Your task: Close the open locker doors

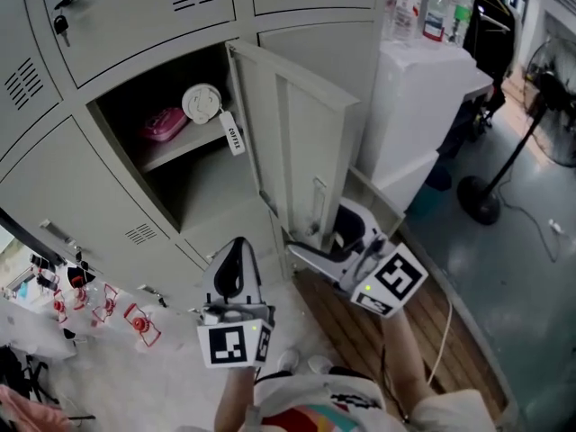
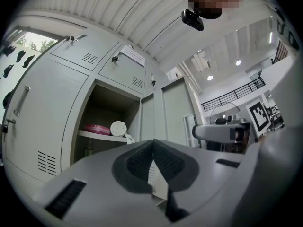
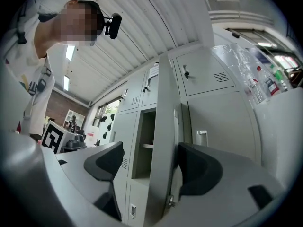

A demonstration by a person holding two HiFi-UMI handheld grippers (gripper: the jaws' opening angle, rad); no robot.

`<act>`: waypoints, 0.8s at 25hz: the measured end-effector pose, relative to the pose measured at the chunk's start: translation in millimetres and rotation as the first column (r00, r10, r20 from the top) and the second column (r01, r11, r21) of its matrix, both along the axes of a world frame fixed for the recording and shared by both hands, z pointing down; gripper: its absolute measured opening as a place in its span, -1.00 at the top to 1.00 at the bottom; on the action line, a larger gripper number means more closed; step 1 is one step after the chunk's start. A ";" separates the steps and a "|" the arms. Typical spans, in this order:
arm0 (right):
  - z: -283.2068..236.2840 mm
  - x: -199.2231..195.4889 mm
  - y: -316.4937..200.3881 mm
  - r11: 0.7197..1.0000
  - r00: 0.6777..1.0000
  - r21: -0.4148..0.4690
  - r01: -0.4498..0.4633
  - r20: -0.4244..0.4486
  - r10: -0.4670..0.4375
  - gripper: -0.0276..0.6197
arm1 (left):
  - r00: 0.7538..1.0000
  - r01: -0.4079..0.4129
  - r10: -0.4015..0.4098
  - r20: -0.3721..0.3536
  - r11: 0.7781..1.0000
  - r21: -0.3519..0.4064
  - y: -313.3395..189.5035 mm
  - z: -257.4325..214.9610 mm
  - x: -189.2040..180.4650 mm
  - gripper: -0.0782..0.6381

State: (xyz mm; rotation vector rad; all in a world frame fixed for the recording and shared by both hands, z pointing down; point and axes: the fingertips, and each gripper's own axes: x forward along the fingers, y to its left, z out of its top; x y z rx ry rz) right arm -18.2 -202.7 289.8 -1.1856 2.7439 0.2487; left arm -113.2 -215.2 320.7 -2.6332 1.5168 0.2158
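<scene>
While the locker door stands swung out from its compartment, its free edge is straddled by the spread jaws of the right gripper; the left gripper is held pressed together, empty.

The left gripper fills the lower foreground, its dark ribbed pads pressed together with nothing between them. Beyond it the open locker compartment holds a shelf carrying a pink container and a round white object with a tag hanging from it, and the open door stands just right of the compartment. At the right, the right gripper reaches toward the door, its marker cube behind it.
</scene>
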 end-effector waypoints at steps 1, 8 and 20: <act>0.4 -3.9 0.6 1.000 1.000 -0.004 0.016 0.005 -0.016 -0.14 | 1.000 0.009 -0.009 0.002 1.000 -0.002 0.6 0.7 -3.1 0.76; -0.5 -29.8 11.0 0.992 0.991 0.001 0.126 0.039 -0.126 -0.14 | 0.997 0.075 -0.075 0.009 0.997 -0.005 2.3 2.6 -27.8 0.76; -6.6 -74.6 26.6 0.966 0.966 0.005 0.259 0.019 -0.259 -0.14 | 0.986 0.164 -0.164 -0.005 0.986 -0.007 1.7 3.7 -60.6 0.76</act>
